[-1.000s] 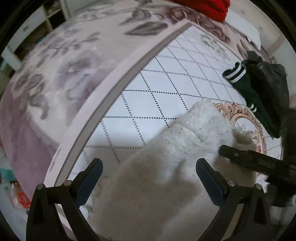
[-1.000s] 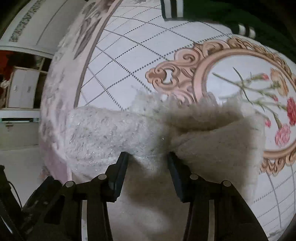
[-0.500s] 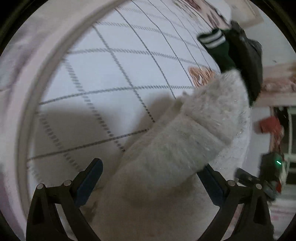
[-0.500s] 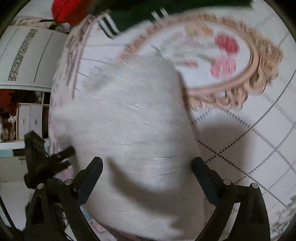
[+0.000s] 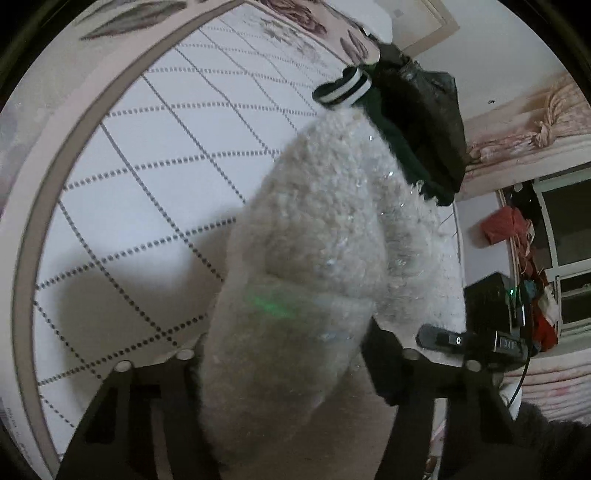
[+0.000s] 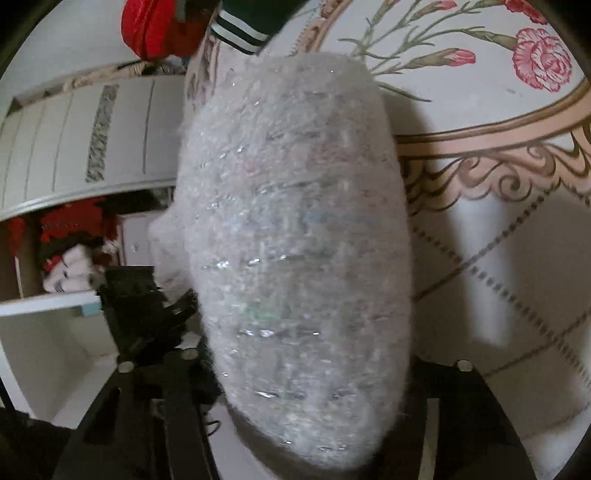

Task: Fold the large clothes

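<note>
A fluffy off-white sweater with glitter threads [image 5: 317, 229] lies bunched on the bed cover [image 5: 147, 184], which has a dotted diamond pattern. My left gripper [image 5: 288, 354] has a thick roll of the sweater between its jaws, which are closing, and both fingers press into the pile. My right gripper [image 6: 314, 362] is closing the same way on another fold of the sweater [image 6: 295, 221], which fills the gap and hides the pads. Each view shows the other gripper beside the sweater: the right one [image 5: 476, 339] and the left one [image 6: 140, 295].
A dark green garment with white-striped cuffs [image 5: 347, 88] and a black garment [image 5: 424, 110] lie at the far side of the bed. A red garment [image 6: 155, 29] lies beyond them. A white wardrobe [image 6: 92, 140] and cluttered shelves stand past the bed edge.
Half a second ago both grippers stood wide open around the sweater; now both have closed onto it. Before that the right gripper let go of its earlier fold. Both views have swung and rolled.
</note>
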Available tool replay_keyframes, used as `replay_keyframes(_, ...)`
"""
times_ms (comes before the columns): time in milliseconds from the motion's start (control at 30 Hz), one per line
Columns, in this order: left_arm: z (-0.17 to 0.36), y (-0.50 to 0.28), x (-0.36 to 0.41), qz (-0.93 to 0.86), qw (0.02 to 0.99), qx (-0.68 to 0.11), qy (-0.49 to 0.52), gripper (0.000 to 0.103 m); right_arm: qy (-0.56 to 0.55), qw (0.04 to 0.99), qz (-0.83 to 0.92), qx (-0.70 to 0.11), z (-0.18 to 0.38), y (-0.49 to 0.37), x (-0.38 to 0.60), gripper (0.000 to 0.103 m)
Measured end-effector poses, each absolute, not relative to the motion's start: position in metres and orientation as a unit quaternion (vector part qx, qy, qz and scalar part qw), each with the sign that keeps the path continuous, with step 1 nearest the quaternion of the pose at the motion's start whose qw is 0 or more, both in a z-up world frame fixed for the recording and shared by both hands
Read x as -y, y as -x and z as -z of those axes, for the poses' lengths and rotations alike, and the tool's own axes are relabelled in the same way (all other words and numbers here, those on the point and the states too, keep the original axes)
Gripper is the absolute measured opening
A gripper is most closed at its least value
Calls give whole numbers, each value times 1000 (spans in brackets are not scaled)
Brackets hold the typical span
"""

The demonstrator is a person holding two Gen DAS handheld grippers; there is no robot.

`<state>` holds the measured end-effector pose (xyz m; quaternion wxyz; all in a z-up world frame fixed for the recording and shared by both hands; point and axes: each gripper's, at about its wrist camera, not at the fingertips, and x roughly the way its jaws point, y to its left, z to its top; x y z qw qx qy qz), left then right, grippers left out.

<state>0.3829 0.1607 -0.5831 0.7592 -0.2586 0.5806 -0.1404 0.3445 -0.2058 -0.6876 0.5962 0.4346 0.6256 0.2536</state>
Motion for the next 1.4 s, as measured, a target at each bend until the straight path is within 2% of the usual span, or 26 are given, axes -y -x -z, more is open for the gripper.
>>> replay_keyframes(267,537,-398,-149,141,776,-563,246,54,-492,585,-260,-590,645,-341,214,54)
replay_keyframes(567,465,-423,-145,139,794,-540,242,53,-482,602,-287,-568,569,-379,233,54)
replay_keyframes(767,402,-488,-115,140,814,-514,232,53,-477,617,-300,-549,500,-433,278,53)
replay_keyframes(1000,361,-621,-65,156,833,-481,224,53,-466,645,-314,-518,432,-561,353,53)
replay_keyframes(1133,387,-716,-32,157,833,-483,218,53,-467,647,-309,-517,440,-650,404,54)
replay_keyframes(1300,487,-793,2,147,798,-548,202,54,-467,634,-255,-561,516,-730,446,54)
replay_keyframes(1400,529,-806,6,139,793,-561,193,66,-456,639,-243,-570,551,-747,458,56)
